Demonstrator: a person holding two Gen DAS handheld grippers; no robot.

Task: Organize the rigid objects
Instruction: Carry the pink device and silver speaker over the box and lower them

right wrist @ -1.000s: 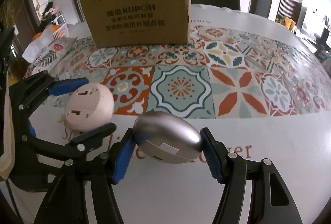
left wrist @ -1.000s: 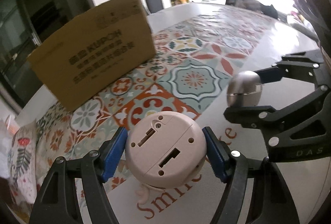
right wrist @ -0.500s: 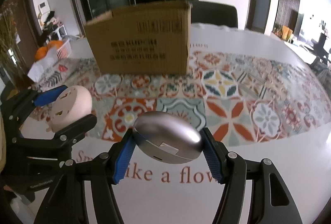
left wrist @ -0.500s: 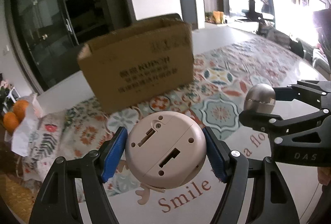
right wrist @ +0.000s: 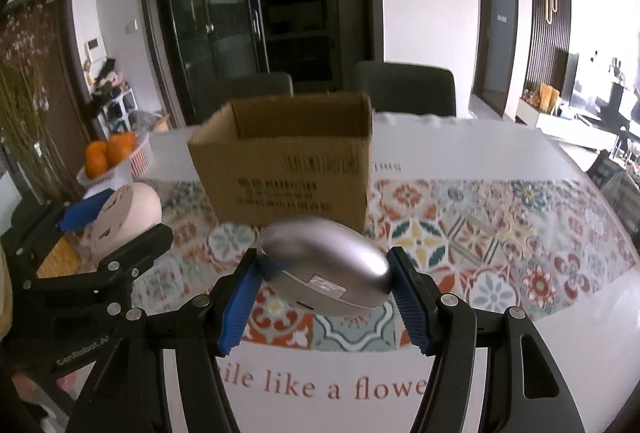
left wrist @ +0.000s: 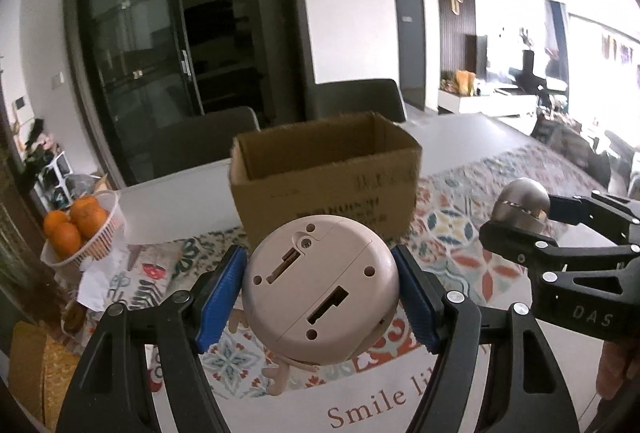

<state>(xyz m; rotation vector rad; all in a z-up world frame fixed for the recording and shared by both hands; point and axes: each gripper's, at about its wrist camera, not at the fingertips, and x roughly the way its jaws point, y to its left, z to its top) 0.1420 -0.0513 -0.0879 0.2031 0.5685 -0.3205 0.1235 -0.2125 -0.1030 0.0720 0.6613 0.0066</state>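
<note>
The cardboard box [left wrist: 326, 177] stood open-topped at the far side of the table [right wrist: 460, 137], on the patterned tablecloth [right wrist: 500, 233], and I judged it to be where both of my objects belonged.

On the far left, off the table's edge, a basket of oranges [left wrist: 78, 229] sat well apart from the work. My left gripper [left wrist: 318, 295] held the round pink gadget [left wrist: 320, 289] with its flat underside, slots and screw holes facing me. Both blue pads [left wrist: 220, 299] pressed on its sides, the fingers spread about halfway to take its width. I held it clear of the cloth and pointed toward the box, which I judged was needed to get over the near wall.

To the right, my right gripper [right wrist: 324, 293] clamped the silver egg-shaped case [right wrist: 326, 265] across its long axis, the fingers set narrower, a pad [right wrist: 412, 309] tight on each end. It too hung above the cloth, near the box but short of its front wall. Neither object was over the opening yet, and I could not see whether the box already held anything.
</note>
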